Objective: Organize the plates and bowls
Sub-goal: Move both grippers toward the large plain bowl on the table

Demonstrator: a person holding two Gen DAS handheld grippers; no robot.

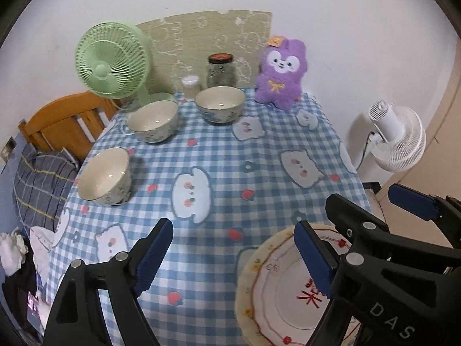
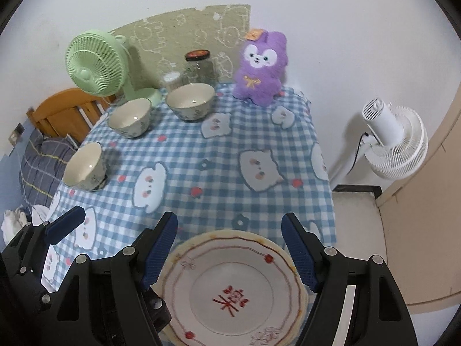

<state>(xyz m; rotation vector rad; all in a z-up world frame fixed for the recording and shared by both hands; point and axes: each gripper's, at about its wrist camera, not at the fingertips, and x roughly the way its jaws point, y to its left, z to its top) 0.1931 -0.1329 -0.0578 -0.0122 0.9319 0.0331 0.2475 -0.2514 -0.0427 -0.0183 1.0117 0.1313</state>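
Note:
Three cream bowls with a leaf pattern stand on the checked tablecloth [image 1: 219,155]: a near-left bowl [image 1: 103,177] [image 2: 83,167], a middle bowl [image 1: 152,121] [image 2: 129,118] and a far bowl [image 1: 220,103] [image 2: 190,101]. At the near edge lies a white plate [image 1: 288,297] [image 2: 230,288] with a red character; a cream-yellow rim shows around it, perhaps a second plate beneath. My left gripper [image 1: 234,259] hangs open over the cloth, left of the plate, holding nothing. My right gripper [image 2: 230,255] is open above the plate, its pads [image 2: 299,256] clear of the rim.
Along the back wall stand a green desk fan [image 1: 111,60], a dark-lidded glass jar [image 1: 221,70], a small jar [image 1: 190,85] and a purple plush toy [image 1: 281,75]. A wooden bed headboard [image 1: 66,121] is at the left. A white floor fan [image 2: 394,141] stands right of the table.

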